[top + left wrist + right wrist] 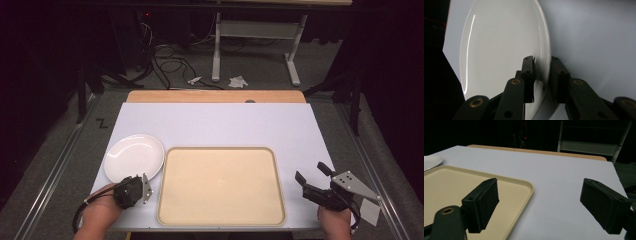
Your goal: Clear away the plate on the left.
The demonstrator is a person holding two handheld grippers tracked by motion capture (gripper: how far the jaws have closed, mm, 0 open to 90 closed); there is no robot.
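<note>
The left tongs straddle the near rim of the white plate, clamped on it. The plate lies on the worktop beside the tray. The right tongs stand wide, holding nothing.

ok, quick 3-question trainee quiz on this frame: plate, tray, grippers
1. True or false: the plate lies on the tray.
2. Which gripper has the plate's rim between its jaws? A) left B) right
3. Fill in: the right gripper hovers over the white table with its jaws ___.

Key: 1 false, it lies on the table left of the tray. 2 A, the left gripper straddles the rim. 3 open, nothing between them.
</note>
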